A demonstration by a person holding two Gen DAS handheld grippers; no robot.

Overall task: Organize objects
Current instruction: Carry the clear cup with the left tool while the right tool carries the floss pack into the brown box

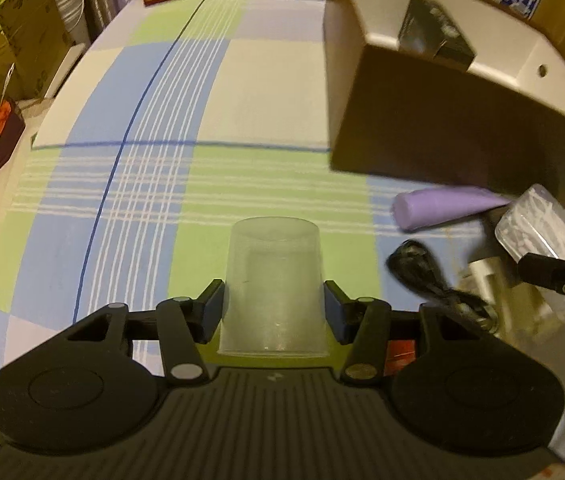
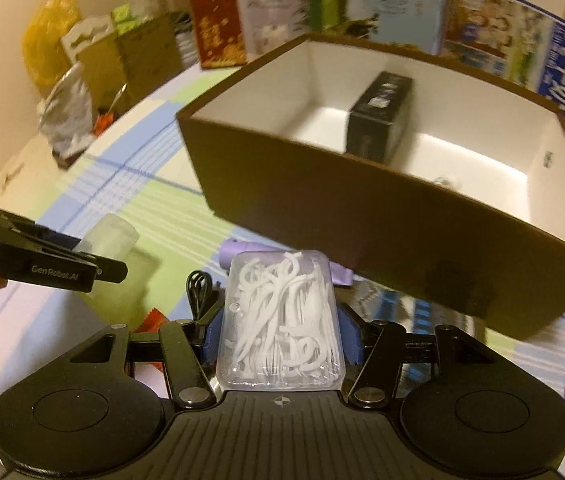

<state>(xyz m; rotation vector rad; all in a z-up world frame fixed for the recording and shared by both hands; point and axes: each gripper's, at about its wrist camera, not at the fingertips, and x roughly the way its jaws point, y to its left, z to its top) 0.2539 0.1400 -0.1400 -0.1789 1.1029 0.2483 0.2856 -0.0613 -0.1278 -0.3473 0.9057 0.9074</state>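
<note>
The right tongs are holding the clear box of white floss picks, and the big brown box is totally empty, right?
Not quite. The right tongs do hold the clear box of floss picks, but the big brown box isn't empty: a black box stands inside it, as the right wrist view shows.

1. The left wrist view sits just behind the left gripper [image 1: 274,308], close above the checked tablecloth [image 1: 210,92], facing the table's far end.
2. The right wrist view sits just behind the right gripper [image 2: 280,328], higher up, looking down and forward into the open brown box [image 2: 362,208].
3. Both views share the box, the purple tube [image 1: 442,206] and the black cable [image 1: 422,268]; each catches the other gripper at its edge.
</note>
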